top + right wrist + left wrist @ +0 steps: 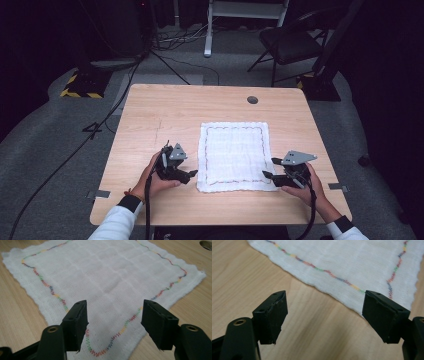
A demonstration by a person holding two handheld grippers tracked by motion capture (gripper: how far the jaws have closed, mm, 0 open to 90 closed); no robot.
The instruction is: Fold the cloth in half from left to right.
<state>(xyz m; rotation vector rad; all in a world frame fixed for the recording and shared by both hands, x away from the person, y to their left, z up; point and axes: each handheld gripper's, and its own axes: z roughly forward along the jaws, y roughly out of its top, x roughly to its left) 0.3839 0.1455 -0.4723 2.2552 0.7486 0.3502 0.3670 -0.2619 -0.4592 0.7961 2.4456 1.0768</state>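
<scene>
Fingers, both grippers: spread wide, nothing between them.

Item 1, your left gripper (191, 173): it hovers over bare wood just off the near left corner of the cloth. In the left gripper view the pads (273, 315) stand apart, with the cloth's edge running past ahead of them, untouched.

Item 2, your right gripper (272, 168): it sits at the near right corner of the cloth, its tips over the hem. In the right gripper view the pads (77, 322) straddle the corner from above; whether they brush the fabric cannot be told.

Item 3, white cloth (233, 155): square, thin, loosely woven, with a multicoloured zigzag stitch line (47, 286) a little inside the hem. It lies flat and fully spread on the wooden table (165, 115), right of centre and toward your side.

Handling, by judgement: very light, soft and limp, with no stiffness to carry its own shape. It will drape and fold wherever you lift it, and a single layer is thin, so the pads must close nearly all the way to hold. Not fragile, though the open weave could snag on a pad edge.

Where to take hold: the two near corners, one per gripper, pinching just inside the stitch line so the hem does not slip out.

Other: round cable hole (252, 99) at the table's far edge.
</scene>
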